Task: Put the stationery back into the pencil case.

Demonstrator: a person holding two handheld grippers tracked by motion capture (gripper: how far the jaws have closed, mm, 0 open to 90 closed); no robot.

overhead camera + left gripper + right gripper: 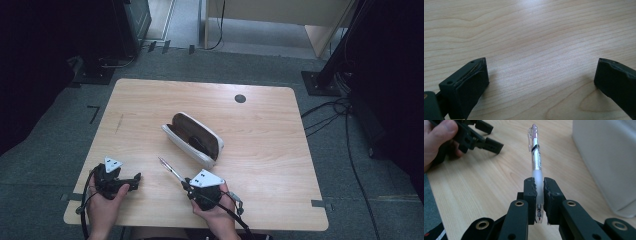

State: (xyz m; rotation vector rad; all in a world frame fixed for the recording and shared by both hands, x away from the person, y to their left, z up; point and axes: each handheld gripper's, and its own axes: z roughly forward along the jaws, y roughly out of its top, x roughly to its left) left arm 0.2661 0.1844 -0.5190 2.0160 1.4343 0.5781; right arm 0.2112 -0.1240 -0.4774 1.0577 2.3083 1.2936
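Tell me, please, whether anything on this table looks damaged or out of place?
Only minor wear: the left gripper's pad lining is frayed along its edge. The pen sits straight in the right gripper, and the pencil case lies open, intact.

open pencil case (pixel 193 138) mid-table, bare wood (pixel 260 145) around

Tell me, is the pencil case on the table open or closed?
Open. The pencil case lies on the table with its mouth spread, showing its dark brown inside.
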